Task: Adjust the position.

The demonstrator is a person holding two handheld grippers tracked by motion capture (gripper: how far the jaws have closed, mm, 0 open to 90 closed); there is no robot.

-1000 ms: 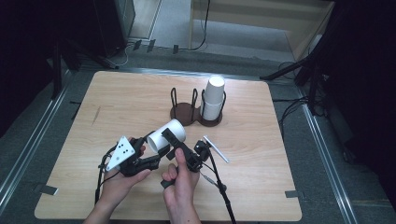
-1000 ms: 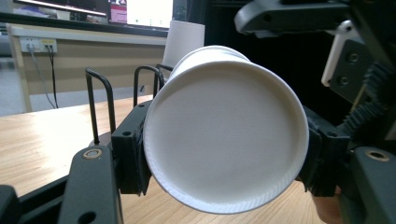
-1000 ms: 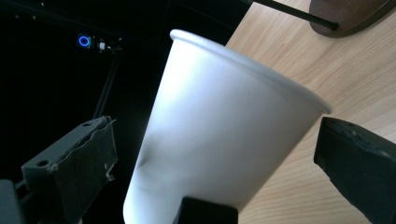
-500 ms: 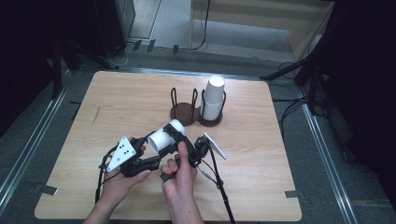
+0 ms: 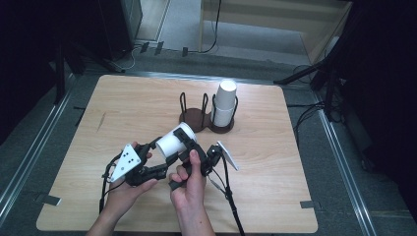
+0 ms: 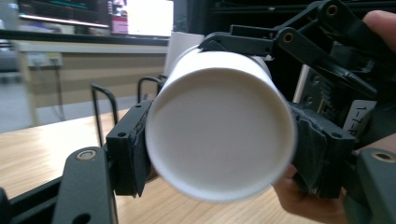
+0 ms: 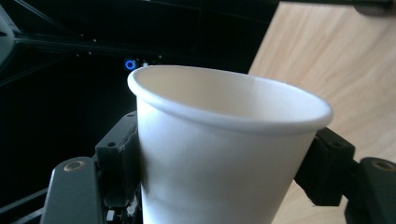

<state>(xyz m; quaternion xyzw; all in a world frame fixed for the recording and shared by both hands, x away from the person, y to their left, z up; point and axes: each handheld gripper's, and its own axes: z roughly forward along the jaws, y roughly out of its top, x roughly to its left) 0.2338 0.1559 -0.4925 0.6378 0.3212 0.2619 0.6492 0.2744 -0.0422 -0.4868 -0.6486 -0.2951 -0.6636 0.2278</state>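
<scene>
The wooden worktop (image 5: 123,113) carries a dark two-ringed cup holder (image 5: 194,118) toward its far side, with a stack of white cups (image 5: 225,104) standing upside down in its right ring and the left ring bare. Nearer the person, a white paper cup (image 5: 173,141) is held on its side above the worktop between both claws. The left claw (image 5: 150,150) is closed on the cup's narrow bottom end, its pads pressed against the wall on either side, as is seen in the left gripper view (image 6: 219,140). The jaws of the right claw (image 5: 189,150) have just been closing, and they are now clamped on the cup near its rolled rim (image 7: 229,107). The step in hand is judged to be a two-handed pull, likely the parting of nested cups or a handover. For the next move, a steady pull along the cup's axis is called for, with a grip light enough that the thin wall is not crushed.
</scene>
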